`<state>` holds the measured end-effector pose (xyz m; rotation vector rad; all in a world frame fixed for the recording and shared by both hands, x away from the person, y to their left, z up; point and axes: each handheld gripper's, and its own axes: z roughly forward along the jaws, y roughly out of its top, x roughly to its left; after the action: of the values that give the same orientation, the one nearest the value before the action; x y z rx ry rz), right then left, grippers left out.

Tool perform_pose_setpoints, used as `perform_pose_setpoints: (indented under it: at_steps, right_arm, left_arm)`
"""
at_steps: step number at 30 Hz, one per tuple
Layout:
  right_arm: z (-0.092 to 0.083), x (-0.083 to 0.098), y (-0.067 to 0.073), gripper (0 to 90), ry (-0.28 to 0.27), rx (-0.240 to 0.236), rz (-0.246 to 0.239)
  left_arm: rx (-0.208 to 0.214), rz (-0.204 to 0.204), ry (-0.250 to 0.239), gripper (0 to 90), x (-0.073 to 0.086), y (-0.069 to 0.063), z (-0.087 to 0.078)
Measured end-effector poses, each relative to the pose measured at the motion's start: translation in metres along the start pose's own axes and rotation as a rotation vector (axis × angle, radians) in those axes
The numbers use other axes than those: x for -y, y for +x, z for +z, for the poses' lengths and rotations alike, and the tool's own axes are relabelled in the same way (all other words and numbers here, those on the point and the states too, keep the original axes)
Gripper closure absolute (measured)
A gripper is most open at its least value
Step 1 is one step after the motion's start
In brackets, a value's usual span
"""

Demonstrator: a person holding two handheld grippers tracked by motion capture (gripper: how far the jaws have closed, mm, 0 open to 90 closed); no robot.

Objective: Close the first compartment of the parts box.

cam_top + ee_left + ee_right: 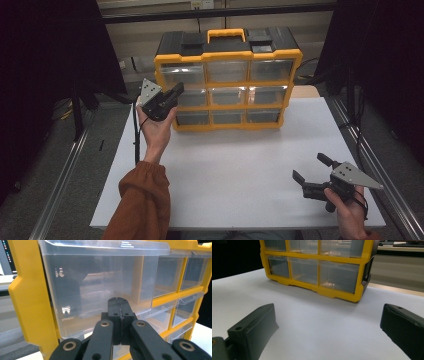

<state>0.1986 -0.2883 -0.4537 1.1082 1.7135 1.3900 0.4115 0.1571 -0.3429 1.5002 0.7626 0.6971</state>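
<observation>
Right tongs [311,171] gape wide above the white desk [235,165], while left tongs [176,93], pressed together, touch the yellow drawer cabinet [227,80].

Dim, soft-focus frames — pale glare on the clear drawers [100,290], black surroundings, faint shadows.

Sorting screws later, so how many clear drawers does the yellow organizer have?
9, in three rows of three on the organizer: top row, middle row, bottom row. The left gripper covers part of the middle-left drawer. All look empty.
</observation>
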Motion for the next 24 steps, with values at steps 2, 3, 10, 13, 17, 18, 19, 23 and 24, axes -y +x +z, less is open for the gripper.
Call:
perform_pose_setpoints:
  at_steps: [2, 3, 10, 13, 17, 18, 19, 23, 24]
  right_arm:
    - [0.0001, 0.0001, 0.0000, 0.3, 0.001, 0.000, -0.002]
    - [0.0002, 0.0001, 0.0000, 0.3, 0.000, 0.001, -0.001]
    - [0.0002, 0.0002, -0.0001, 0.4, 0.003, -0.003, -0.003]
    - [0.0001, 0.0001, 0.0000, 0.3, 0.002, -0.002, -0.002]
    - [0.0002, 0.0002, 0.0002, 0.3, 0.002, -0.003, 0.000]
    - [0.0002, 0.0002, 0.0002, 0.3, 0.002, -0.003, -0.002]
    - [0.0002, 0.0002, 0.0000, 0.3, 0.003, -0.004, -0.001]
    - [0.0005, 0.0003, 0.0001, 0.3, 0.001, -0.001, 0.001]
    - [0.0003, 0.0002, 0.0001, 0.3, 0.002, -0.002, 0.001]
  left_arm:
    - [0.000, 0.001, 0.002, 90.0, 0.0000, 0.0003, 0.0004]
    - [0.001, 0.002, 0.000, 90.0, 0.0001, 0.0004, 0.0008]
    - [-0.011, 0.009, 0.008, 90.0, -0.0004, 0.0013, 0.0025]
    - [-0.005, 0.008, 0.007, 90.0, -0.0002, 0.0020, 0.0032]
    - [-0.009, -0.003, -0.004, 90.0, 0.0006, 0.0018, 0.0046]
    - [-0.011, 0.000, -0.003, 90.0, 0.0004, 0.0019, 0.0049]
    - [-0.009, -0.001, -0.005, 90.0, 0.0002, 0.0022, 0.0052]
    - [-0.012, 0.001, -0.003, 90.0, -0.0004, 0.0028, 0.0069]
    - [-0.012, 0.003, 0.002, 90.0, -0.0006, 0.0028, 0.0068]
